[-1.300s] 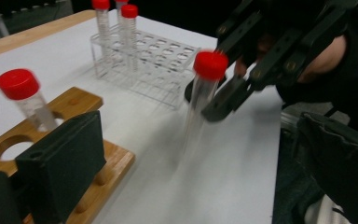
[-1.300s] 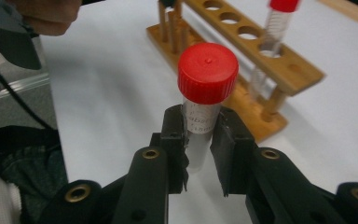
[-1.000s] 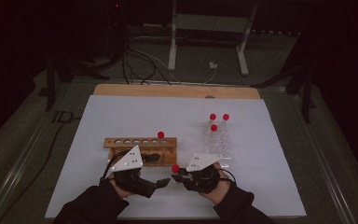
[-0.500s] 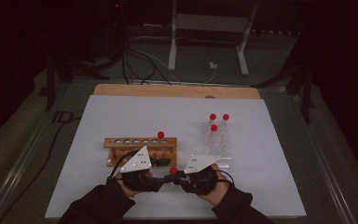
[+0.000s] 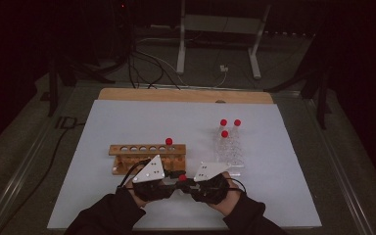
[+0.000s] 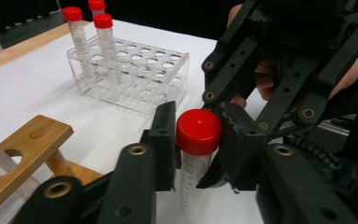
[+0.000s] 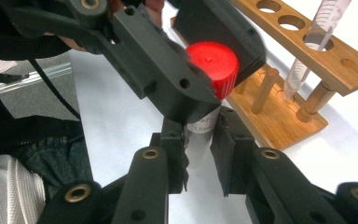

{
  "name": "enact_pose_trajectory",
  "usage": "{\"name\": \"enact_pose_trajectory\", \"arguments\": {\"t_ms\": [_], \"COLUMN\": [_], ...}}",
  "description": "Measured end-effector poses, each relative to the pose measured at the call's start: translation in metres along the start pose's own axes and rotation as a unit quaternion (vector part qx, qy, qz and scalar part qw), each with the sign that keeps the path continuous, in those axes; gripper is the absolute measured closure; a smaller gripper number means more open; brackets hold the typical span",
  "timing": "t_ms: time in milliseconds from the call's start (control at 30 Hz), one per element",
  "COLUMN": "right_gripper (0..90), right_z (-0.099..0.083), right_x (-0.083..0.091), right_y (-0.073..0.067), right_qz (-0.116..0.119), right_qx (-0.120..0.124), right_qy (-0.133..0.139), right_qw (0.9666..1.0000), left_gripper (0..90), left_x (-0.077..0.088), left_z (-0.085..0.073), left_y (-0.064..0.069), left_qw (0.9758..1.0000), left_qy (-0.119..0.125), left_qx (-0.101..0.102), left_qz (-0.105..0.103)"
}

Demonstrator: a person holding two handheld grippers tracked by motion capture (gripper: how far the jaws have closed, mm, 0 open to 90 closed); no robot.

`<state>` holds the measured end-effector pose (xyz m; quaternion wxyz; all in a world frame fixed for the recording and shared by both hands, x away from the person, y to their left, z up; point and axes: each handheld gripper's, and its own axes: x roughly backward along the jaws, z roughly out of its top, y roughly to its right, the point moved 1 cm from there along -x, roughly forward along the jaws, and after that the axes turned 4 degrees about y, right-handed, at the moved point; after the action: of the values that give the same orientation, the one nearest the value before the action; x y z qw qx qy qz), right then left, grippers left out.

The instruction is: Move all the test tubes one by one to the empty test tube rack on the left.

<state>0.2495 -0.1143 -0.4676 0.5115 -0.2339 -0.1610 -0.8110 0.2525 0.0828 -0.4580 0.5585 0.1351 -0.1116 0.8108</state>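
Nearest me, at the table's front edge, my right gripper (image 7: 198, 156) is clamped on the clear body of a red-capped plastic test tube (image 6: 197, 140), held upright. My left gripper (image 6: 197, 140) has just been closing and now pinches the tube's red screw cap (image 7: 213, 63) between its black jaws. Just beyond stands the wooden tube rack (image 5: 147, 154) with one capped tube. Farther right, the clear plastic rack (image 5: 231, 152) holds three red-capped tubes on the white table sheet (image 5: 127, 122).
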Motion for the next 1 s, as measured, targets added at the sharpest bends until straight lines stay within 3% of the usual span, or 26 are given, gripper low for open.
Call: {"name": "enact_pose_trajectory", "arguments": {"t_ms": [300,500,1000], "right_gripper": [72.1,59.1,19.6], "right_z": [0.001,0.002,0.002], "right_x": [0.003,0.011,0.035], "right_y": [0.002,0.004,0.020], "right_qz": [0.004,-0.002,-0.051], "right_qx": [-0.004,-0.006,-0.033], "right_qy": [0.015,0.029,0.072], "right_qw": [0.9999,0.9995,0.9956], "left_gripper": [71.5,71.5,71.6], "left_x": [0.003,0.016,0.043], "left_z": [0.005,0.012,0.033], "left_y": [-0.001,-0.010,-0.038], "left_qw": [0.9999,0.9995,0.9962], "left_qy": [0.002,0.012,0.022], "left_qx": [-0.004,0.003,0.008], "left_qz": [0.012,0.031,0.083]}}
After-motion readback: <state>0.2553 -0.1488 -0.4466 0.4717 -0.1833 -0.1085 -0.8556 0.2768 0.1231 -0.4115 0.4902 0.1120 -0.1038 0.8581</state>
